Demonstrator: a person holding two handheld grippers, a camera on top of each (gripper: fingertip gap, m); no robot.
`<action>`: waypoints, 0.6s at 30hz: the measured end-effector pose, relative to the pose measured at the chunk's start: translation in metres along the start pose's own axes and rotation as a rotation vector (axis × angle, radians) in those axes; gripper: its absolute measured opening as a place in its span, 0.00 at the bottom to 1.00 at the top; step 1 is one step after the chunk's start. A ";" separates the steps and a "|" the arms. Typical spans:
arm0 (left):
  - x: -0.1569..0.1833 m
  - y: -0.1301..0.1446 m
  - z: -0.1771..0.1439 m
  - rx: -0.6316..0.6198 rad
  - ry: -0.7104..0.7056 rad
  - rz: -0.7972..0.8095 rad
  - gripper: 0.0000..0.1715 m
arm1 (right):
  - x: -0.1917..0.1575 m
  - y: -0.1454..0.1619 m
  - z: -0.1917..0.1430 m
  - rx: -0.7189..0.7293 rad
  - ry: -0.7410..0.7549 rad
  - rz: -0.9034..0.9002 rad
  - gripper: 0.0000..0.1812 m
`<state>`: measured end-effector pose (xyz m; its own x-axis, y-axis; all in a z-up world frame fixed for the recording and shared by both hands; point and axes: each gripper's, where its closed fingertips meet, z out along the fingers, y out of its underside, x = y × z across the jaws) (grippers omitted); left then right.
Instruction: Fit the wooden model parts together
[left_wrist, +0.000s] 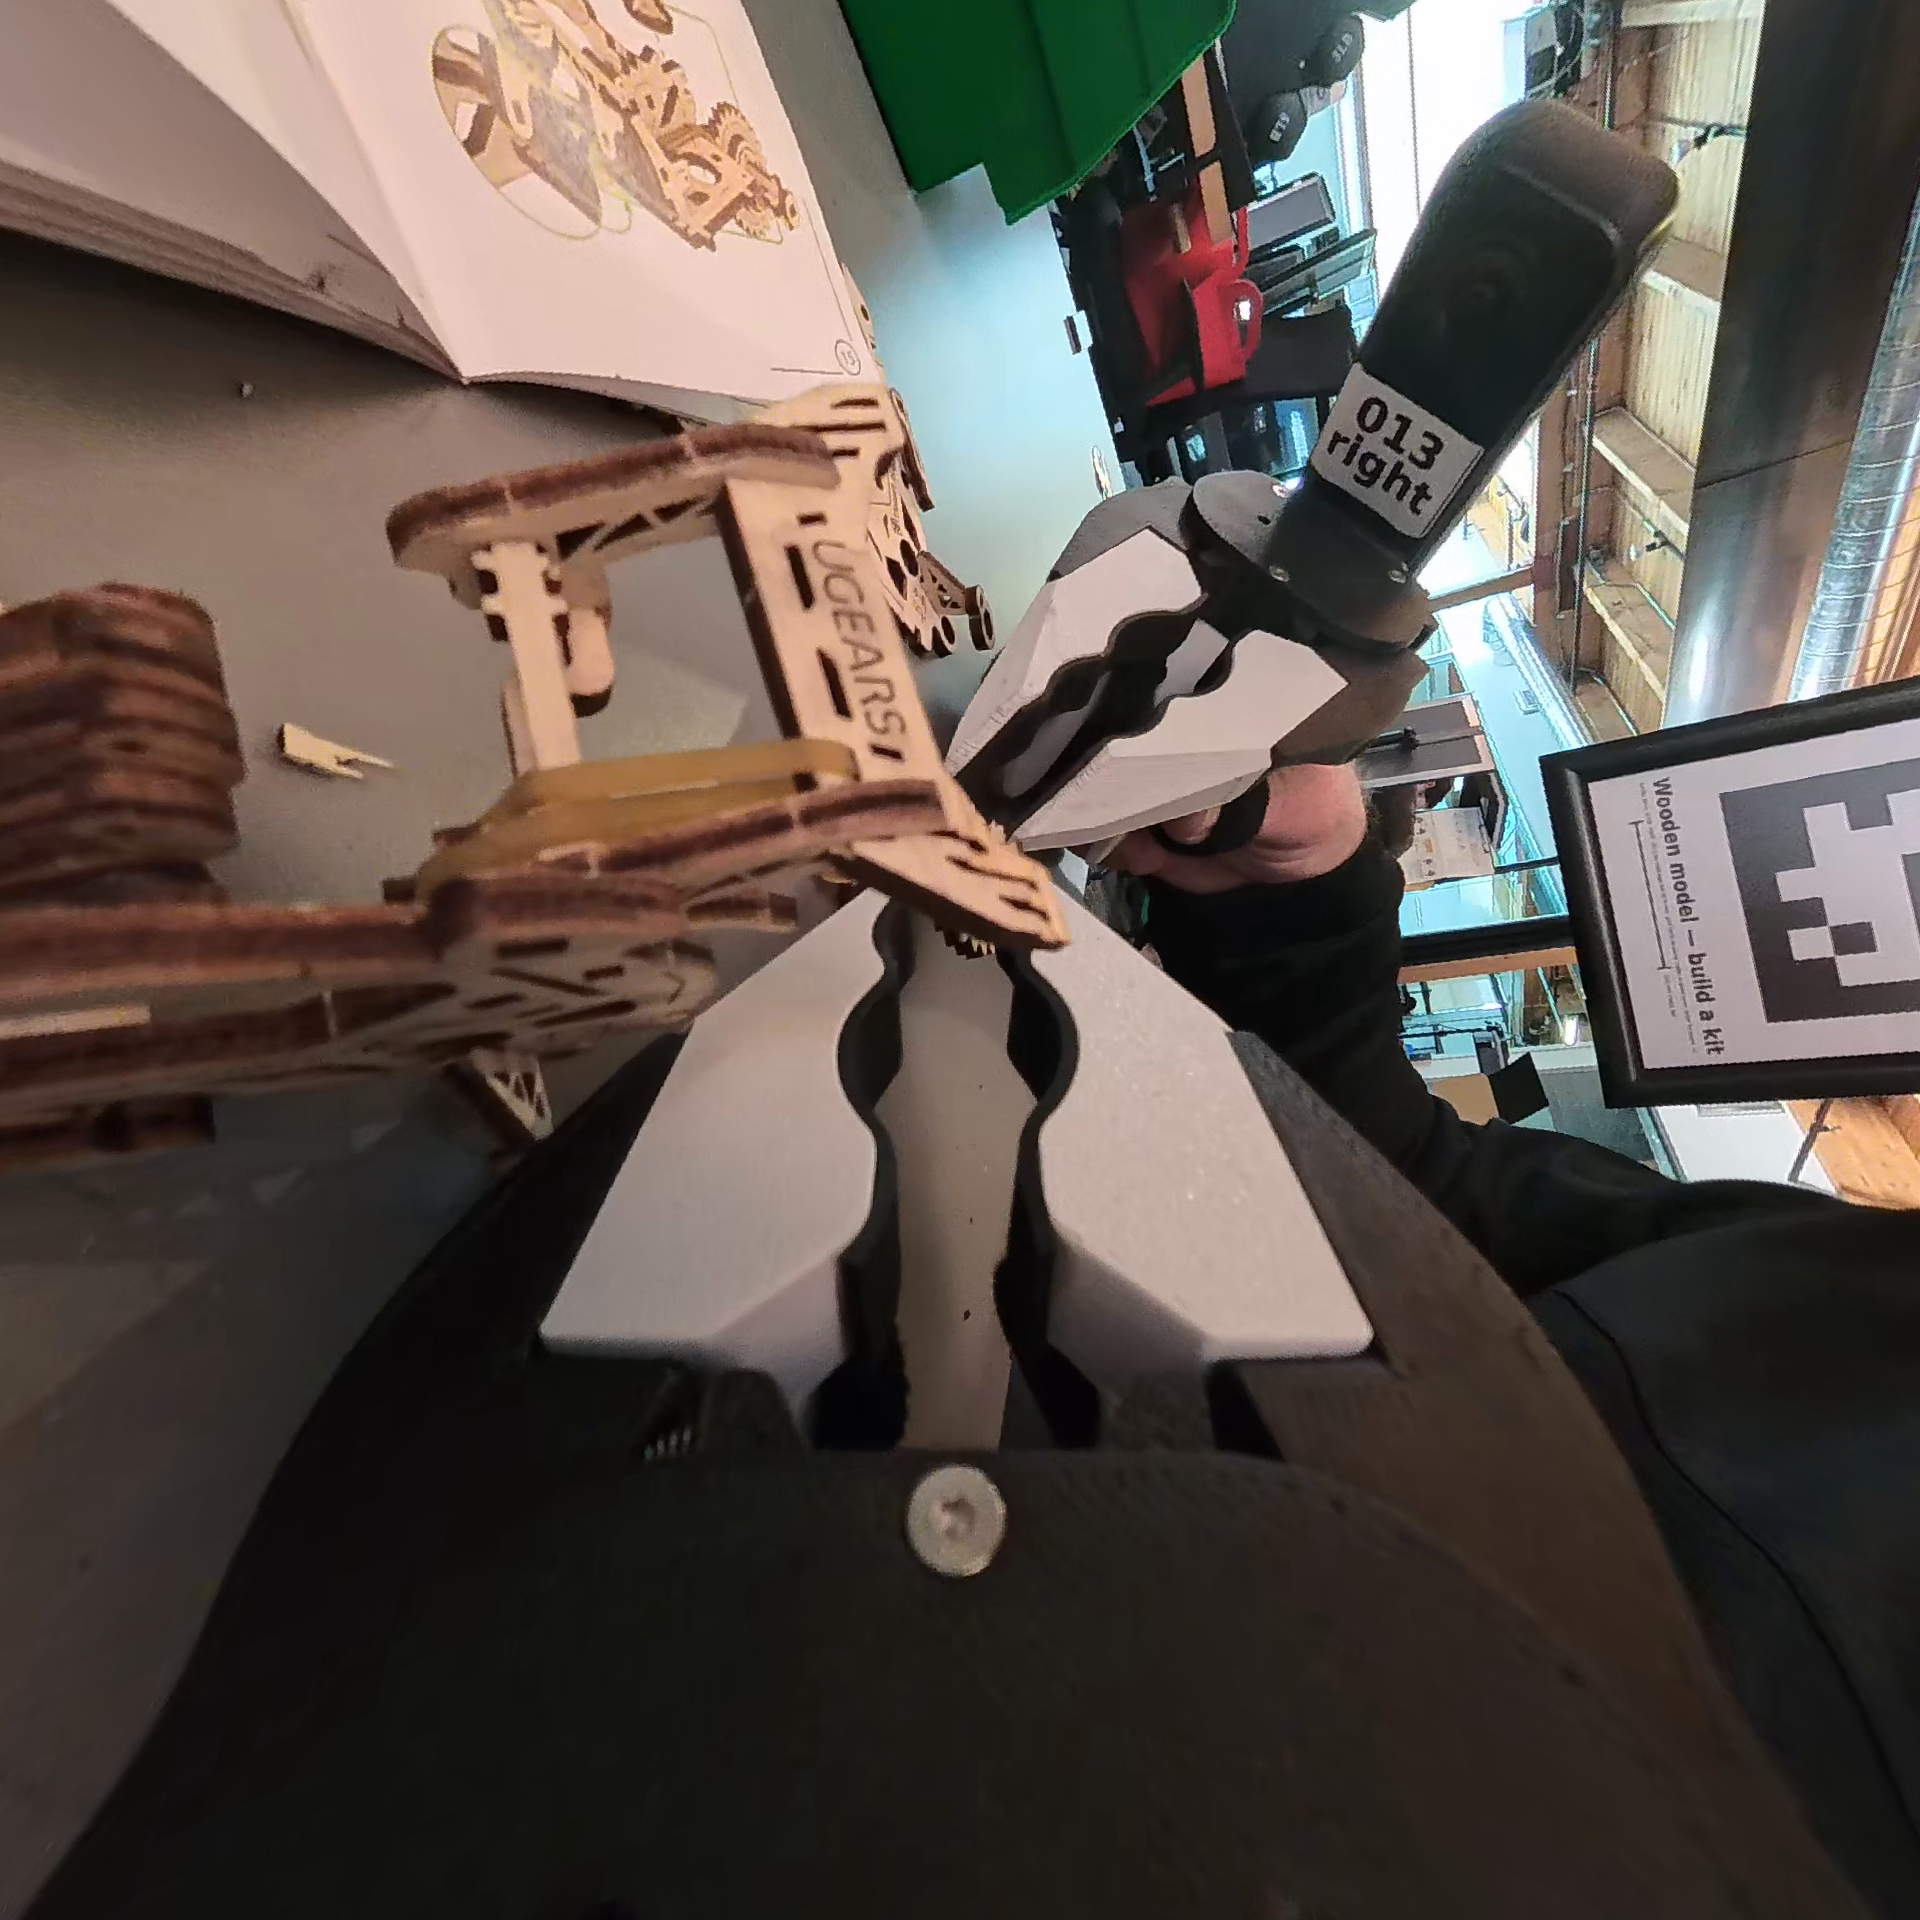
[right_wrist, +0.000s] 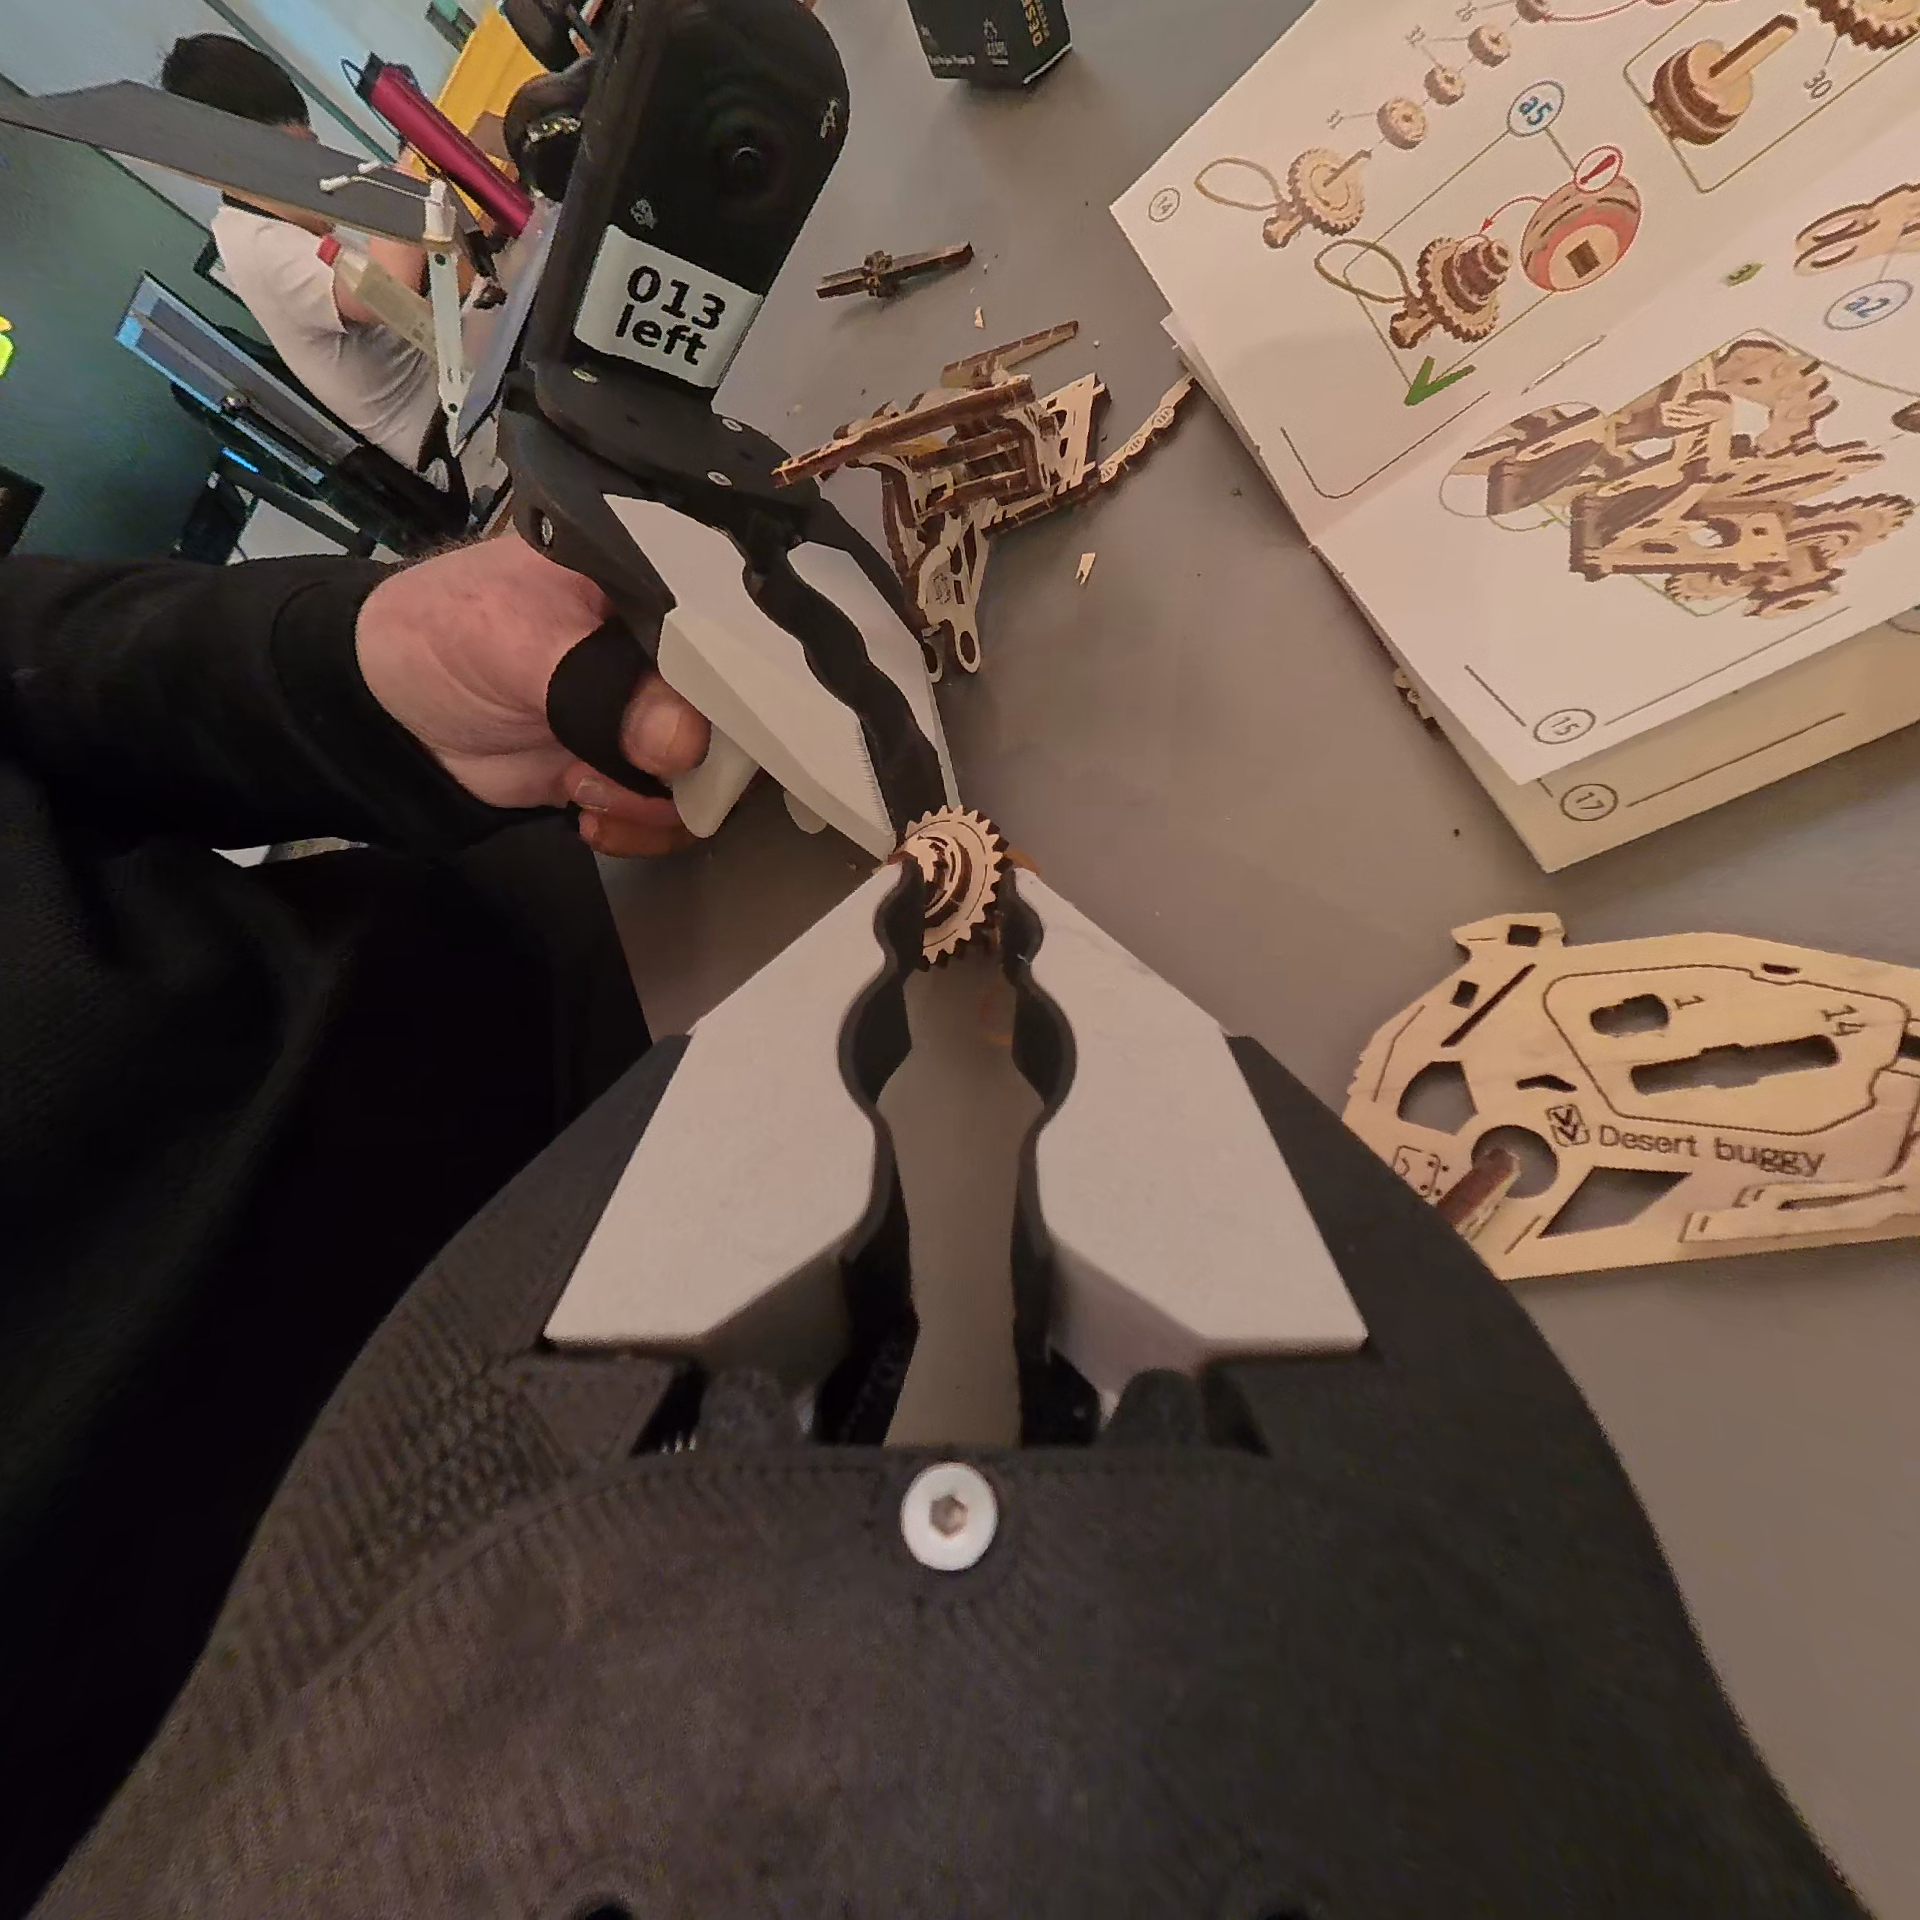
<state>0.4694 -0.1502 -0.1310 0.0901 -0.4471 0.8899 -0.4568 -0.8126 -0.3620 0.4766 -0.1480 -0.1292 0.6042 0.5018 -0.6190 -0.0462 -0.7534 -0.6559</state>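
Wood in the left wrist view: a pale frame (left_wrist: 665, 665) of slotted plywood fills the left half, held up off the grey counter (left_wrist: 208, 499).
Left gripper (left_wrist: 951, 935): its fingers are pressed together on a flat corner tab of the frame, right at the tips.
Right gripper (left_wrist: 997, 821): it comes in from the upper right, tips touching the same corner of the frame; from here I cannot see what it carries.
Booklet (left_wrist: 582, 208): open on the counter beyond the frame.

Wood in the right wrist view: a small gear (right_wrist: 951, 888) with an axle stub sits between the fingertips of the right gripper (right_wrist: 956, 914), which is clamped on it.
Left gripper in this view (right_wrist: 904, 821): it slants down from the upper left, tips just touching the gear's far side; the frame it holds is mostly hidden here.
Loose parts: another partly built piece (right_wrist: 977, 468) lies farther back on the counter (right_wrist: 1195, 810); a cut-out sheet (right_wrist: 1662, 1101) lies to the right, and the booklet (right_wrist: 1558, 416) beyond it.

Step in hand: seating the gear into the frame, by my reading.
Next move: line the axle up square with its hole, then push gently; thin plywood could snap if forced at an angle.
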 end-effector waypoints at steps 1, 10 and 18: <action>0.000 0.000 0.000 0.000 -0.001 0.003 0.08 | 0.000 0.000 0.000 -0.001 0.001 -0.001 0.07; 0.000 0.001 -0.001 0.005 -0.009 0.013 0.07 | 0.000 0.000 0.000 0.004 0.003 -0.002 0.07; 0.001 0.001 -0.001 0.001 -0.009 0.022 0.07 | -0.002 -0.001 0.000 0.012 0.004 -0.019 0.06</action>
<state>0.4680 -0.1511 -0.1303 0.0882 -0.4681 0.8793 -0.4580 -0.8029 -0.3815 0.4757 -0.1482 -0.1277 0.6081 0.5143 -0.6048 -0.0443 -0.7387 -0.6726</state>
